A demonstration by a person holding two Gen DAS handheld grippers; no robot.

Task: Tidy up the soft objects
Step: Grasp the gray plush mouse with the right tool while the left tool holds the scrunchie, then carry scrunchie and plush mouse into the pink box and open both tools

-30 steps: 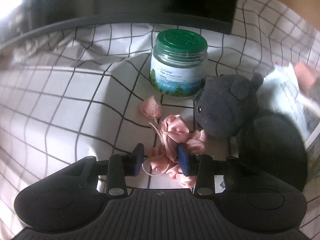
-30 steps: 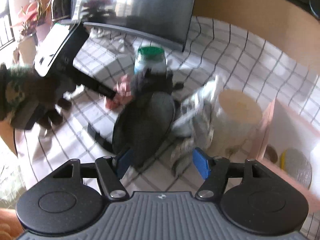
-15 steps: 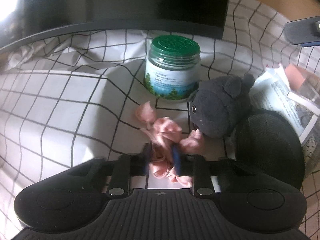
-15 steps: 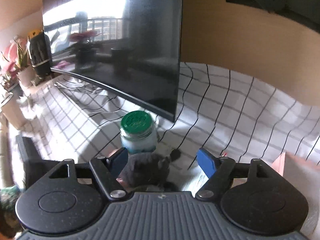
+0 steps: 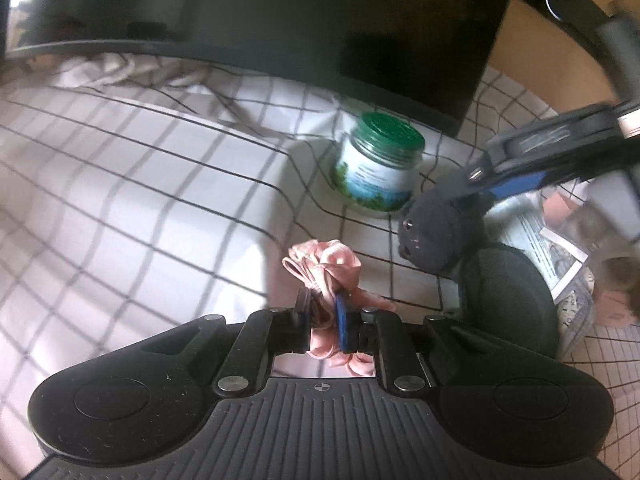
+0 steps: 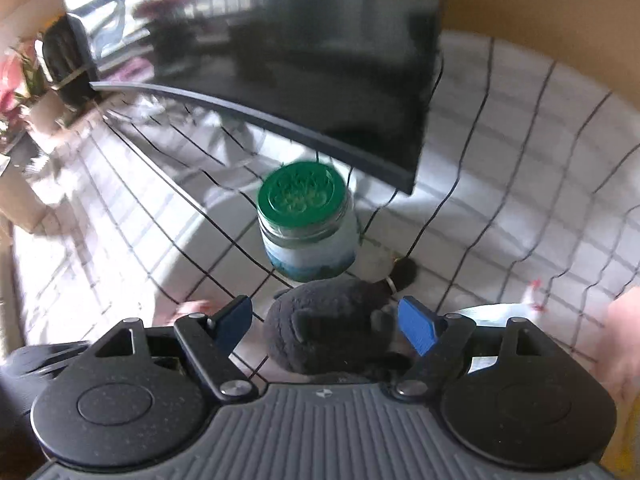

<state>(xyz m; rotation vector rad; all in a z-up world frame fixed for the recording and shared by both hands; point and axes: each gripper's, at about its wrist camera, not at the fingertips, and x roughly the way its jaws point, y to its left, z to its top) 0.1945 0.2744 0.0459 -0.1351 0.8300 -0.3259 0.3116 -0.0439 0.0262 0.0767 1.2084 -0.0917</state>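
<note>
My left gripper (image 5: 323, 314) is shut on a pink satin scrunchie (image 5: 326, 266) and holds it just above the checked cloth. A dark grey plush toy (image 5: 436, 232) lies to its right, beside a round dark pad (image 5: 508, 296). My right gripper (image 6: 326, 320) is open, its blue pads on either side of the plush toy's head (image 6: 332, 336). The right gripper also shows in the left wrist view (image 5: 520, 184), just above the plush.
A green-lidded jar (image 6: 306, 220) stands behind the plush, also in the left wrist view (image 5: 380, 164). A dark monitor (image 6: 280, 60) hangs over the white checked cloth (image 5: 140, 200). Printed papers (image 5: 560, 248) lie at the right.
My left gripper closed on the scrunchie and lifted it leftward, away from the plush. My right gripper swung down from facing the monitor and now straddles the plush head.
</note>
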